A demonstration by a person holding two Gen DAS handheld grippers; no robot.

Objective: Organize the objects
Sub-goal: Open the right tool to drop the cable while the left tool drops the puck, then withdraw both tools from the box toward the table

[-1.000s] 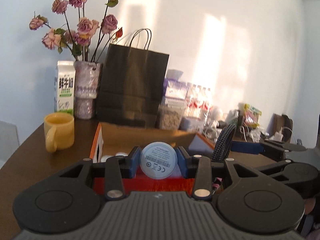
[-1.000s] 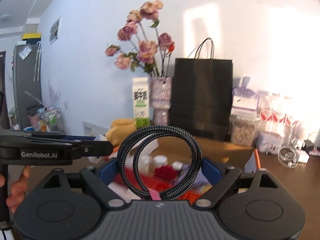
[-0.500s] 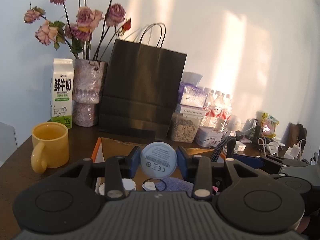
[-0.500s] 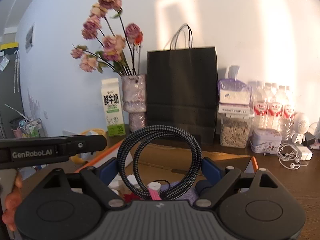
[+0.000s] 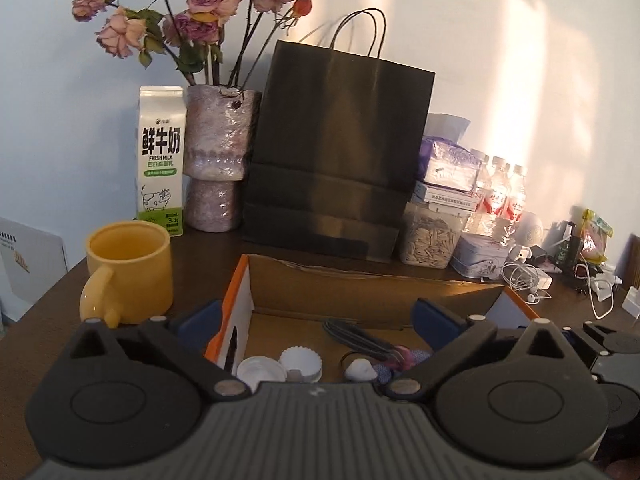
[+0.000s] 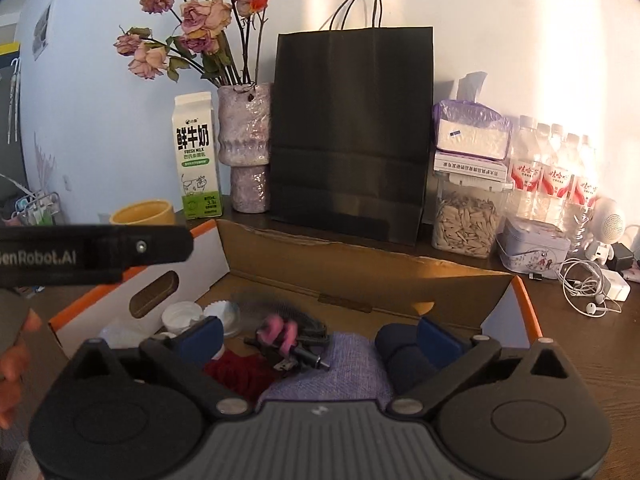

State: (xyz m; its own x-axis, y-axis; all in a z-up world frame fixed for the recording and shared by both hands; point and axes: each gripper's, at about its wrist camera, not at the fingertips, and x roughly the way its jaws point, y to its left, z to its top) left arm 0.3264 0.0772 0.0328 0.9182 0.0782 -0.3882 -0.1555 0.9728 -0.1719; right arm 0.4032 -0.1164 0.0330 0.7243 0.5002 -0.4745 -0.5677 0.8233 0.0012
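Left gripper (image 5: 316, 316) spread wide, nothing between the pads, hovering over cardboard box (image 5: 360, 284). Right gripper (image 6: 318, 338) likewise spread and empty above the same box. Coiled braided cable (image 6: 288, 332) with pink tie lying in box on purple cloth (image 6: 340, 376), blurred. White caps (image 5: 300, 362) at box's left wall. Yellow mug (image 5: 130, 268) left of box.

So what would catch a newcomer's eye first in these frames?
Probably the tall black paper bag standing against the wall, with the dried roses in a vase to its left. Then the open cardboard box in front, where a braided cable lies between the right gripper's spread fingers.
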